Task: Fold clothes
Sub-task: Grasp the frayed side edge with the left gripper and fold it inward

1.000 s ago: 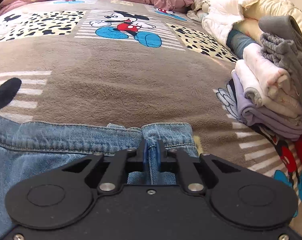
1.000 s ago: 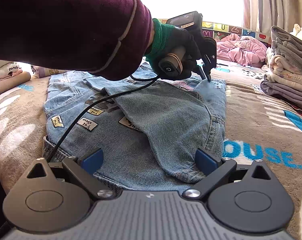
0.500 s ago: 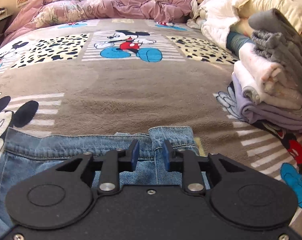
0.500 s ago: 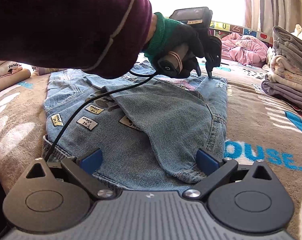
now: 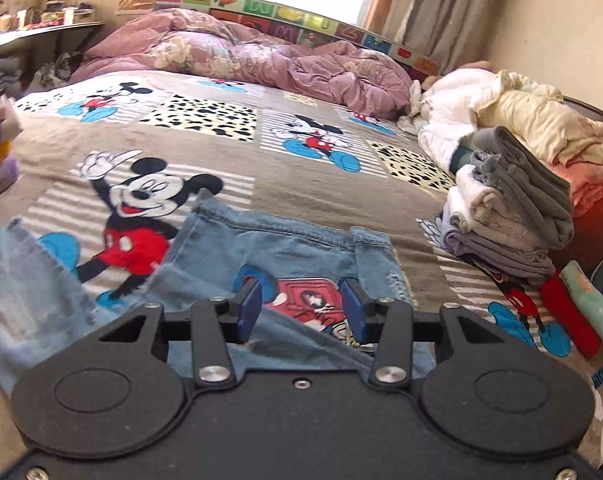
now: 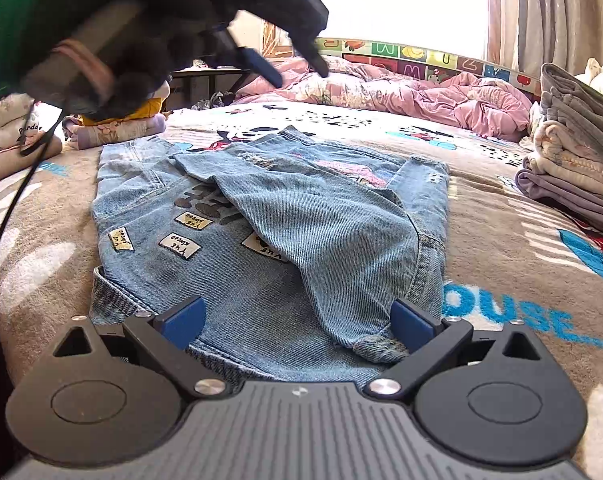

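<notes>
1. Denim jacket (image 6: 269, 220) lies partly folded on the bed (image 6: 501, 216).
2. Left gripper (image 5: 301, 306) hovers above it, fingers parted, empty.
3. Right gripper (image 6: 297, 322) sits at its near hem, fingers wide, empty.

Light-blue denim jeans (image 6: 269, 240) with small text patches lie flat on the bed, one leg folded across.

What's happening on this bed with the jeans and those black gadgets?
A person is folding clothes using a hand-held two-finger tool in each hand. A denim garment lies partly folded on the Mickey Mouse blanket. The left tool is open and raised over the denim's far end, holding nothing. The right tool is wide open at the near edge. Folded clothes are stacked alongside.
</notes>
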The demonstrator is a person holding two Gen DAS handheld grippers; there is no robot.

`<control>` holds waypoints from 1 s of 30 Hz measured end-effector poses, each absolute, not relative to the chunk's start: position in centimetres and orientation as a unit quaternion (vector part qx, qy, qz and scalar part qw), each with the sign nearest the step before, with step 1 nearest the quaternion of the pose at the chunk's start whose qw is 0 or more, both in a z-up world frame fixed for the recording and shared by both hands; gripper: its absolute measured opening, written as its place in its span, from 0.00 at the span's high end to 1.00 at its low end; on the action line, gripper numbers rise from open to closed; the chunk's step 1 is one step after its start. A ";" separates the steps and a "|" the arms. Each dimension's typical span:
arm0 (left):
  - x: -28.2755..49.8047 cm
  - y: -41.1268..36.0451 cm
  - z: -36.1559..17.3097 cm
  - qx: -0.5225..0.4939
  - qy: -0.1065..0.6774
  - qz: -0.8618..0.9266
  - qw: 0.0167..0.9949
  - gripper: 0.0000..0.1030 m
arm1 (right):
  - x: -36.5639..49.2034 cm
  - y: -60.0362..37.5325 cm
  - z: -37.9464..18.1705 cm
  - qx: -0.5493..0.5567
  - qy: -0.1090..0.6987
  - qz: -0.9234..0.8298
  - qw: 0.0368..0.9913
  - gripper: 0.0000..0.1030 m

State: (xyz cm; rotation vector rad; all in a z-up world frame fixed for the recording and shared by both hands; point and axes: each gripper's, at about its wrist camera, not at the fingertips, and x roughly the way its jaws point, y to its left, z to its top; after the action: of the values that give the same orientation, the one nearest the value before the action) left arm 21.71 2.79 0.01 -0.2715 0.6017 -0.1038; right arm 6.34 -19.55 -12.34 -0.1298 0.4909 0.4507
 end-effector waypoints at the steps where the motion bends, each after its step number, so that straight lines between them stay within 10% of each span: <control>1: 21.2 3.9 -0.5 -0.155 0.299 -0.042 0.940 0.59 | 6.2 -19.6 -12.3 -0.066 0.239 0.221 0.943 0.06; 22: 21.1 13.5 -8.9 -0.385 0.310 0.067 0.867 0.67 | 6.0 -20.3 -11.8 -0.066 0.223 0.227 0.946 0.07; 30: 21.2 11.4 -5.9 -0.329 0.283 0.046 0.900 1.00 | 6.4 -20.4 -11.8 -0.056 0.228 0.229 0.945 0.07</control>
State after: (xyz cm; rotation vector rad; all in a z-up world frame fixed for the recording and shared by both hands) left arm 21.18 11.36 -5.87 -0.6806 0.5866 0.0955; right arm 6.44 -20.42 -11.81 -0.1147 0.4642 0.4676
